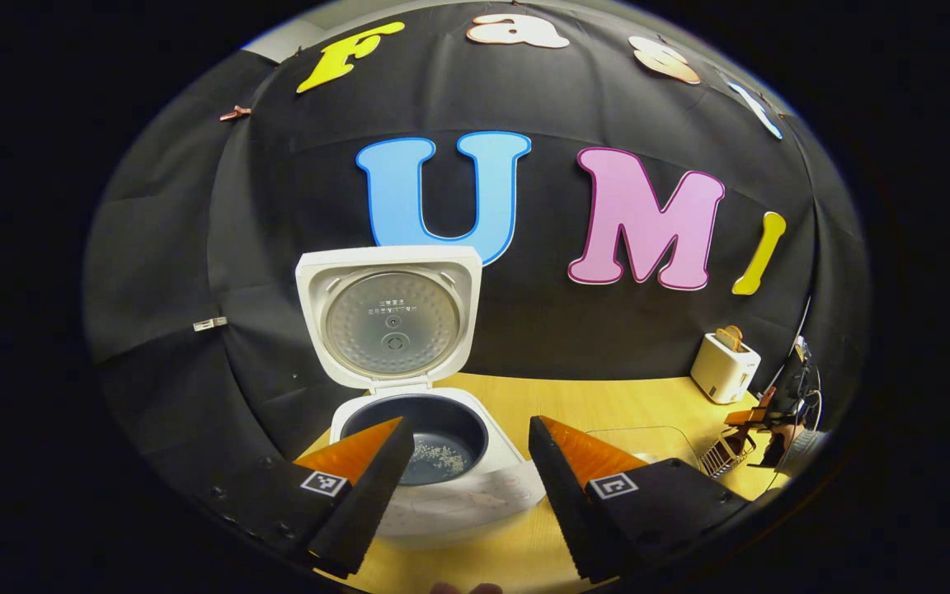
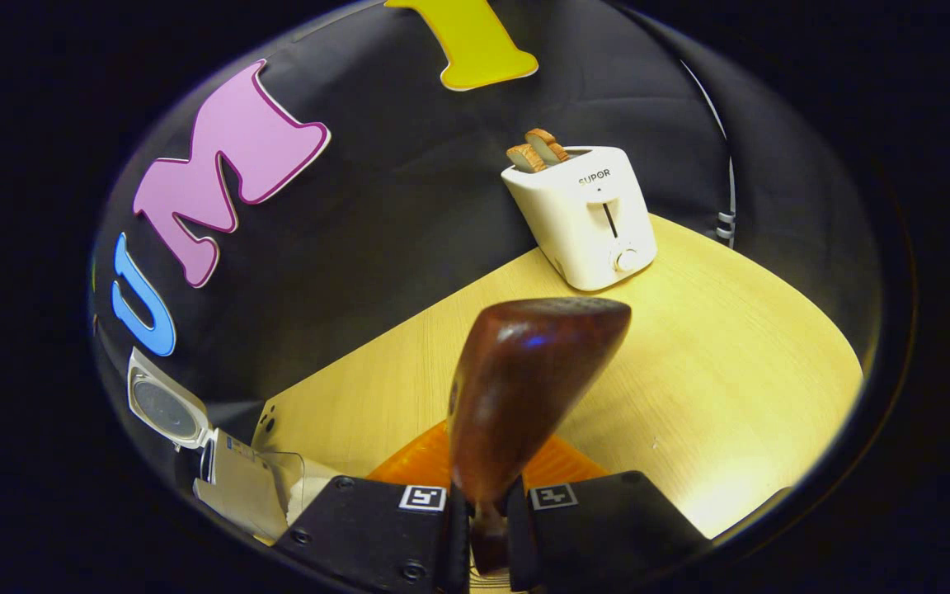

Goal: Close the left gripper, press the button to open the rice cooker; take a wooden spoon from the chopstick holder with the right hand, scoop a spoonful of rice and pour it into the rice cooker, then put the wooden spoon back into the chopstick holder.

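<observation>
In the left gripper view we see our left gripper (image 1: 463, 462) spread wide and holding nothing, hovering just in front of the rice cooker (image 1: 434, 462), whose lid (image 1: 388, 318) stands upright and whose pot holds a little rice (image 1: 439, 452). In the right gripper view our right gripper (image 2: 487, 528) pinches the wooden spoon (image 2: 524, 388) by its handle, bowl raised over the table (image 2: 731, 355), with a toaster (image 2: 586, 219) beyond.

wooden spoon (image 2: 524, 388) in right gripper (image 2: 482, 516)
</observation>
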### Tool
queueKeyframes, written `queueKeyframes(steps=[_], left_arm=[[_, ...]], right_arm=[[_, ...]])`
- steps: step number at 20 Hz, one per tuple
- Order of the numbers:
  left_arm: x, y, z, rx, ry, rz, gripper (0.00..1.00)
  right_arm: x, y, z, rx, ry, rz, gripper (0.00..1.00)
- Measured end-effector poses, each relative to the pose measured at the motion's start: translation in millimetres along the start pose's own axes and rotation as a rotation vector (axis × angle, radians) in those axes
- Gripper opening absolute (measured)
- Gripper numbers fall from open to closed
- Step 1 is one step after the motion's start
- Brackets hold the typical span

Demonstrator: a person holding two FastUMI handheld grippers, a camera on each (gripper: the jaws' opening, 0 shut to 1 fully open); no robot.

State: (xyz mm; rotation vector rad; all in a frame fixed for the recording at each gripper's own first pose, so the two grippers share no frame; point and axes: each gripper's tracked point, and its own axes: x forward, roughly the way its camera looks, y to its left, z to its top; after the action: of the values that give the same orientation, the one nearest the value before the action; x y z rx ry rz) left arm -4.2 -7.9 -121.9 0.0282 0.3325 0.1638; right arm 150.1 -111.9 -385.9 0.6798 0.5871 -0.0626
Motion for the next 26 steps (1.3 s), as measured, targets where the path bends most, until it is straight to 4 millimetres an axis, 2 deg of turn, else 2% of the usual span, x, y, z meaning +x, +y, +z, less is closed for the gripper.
queueKeyframes(steps=[5,8,10,13,16,19,21,24,26], left_arm=[[11.8,-9.8,8.5,-0.006,-0.016,-0.036,0.91],[18.0,-13.0,13.3,-0.002,-0.032,-0.06,0.91],[21.6,-14.1,16.6,0.004,-0.044,-0.08,0.91],[25.2,-10.2,18.8,0.004,-0.06,-0.103,0.91],[26.4,-0.1,18.4,0.018,-0.075,-0.111,0.91],[21.2,9.3,17.1,0.027,-0.075,-0.115,0.91],[17.4,16.9,16.8,0.022,-0.076,-0.108,0.91],[12.1,24.7,11.6,0.022,-0.063,-0.102,0.91],[9.4,29.7,8.1,0.027,-0.05,-0.096,0.91]], right_arm=[[-23.6,12.7,31.0,0.036,-0.076,0.035,0.22],[-43.4,13.2,49.5,0.022,-0.116,0.014,0.22],[-57.4,22.6,62.8,-0.003,-0.151,0.007,0.22],[-75.5,55.2,79.0,-0.039,-0.193,0.035,0.22],[-85.0,111.2,87.3,-0.069,-0.225,0.109,0.22],[-86.8,176.8,76.8,-0.104,-0.223,0.207,0.22],[-78.5,213.4,58.7,-0.161,-0.201,0.251,0.22],[-62.2,244.0,28.3,-0.257,-0.172,0.269,0.22],[-51.4,251.2,11.5,-0.357,-0.178,0.24,0.22]])
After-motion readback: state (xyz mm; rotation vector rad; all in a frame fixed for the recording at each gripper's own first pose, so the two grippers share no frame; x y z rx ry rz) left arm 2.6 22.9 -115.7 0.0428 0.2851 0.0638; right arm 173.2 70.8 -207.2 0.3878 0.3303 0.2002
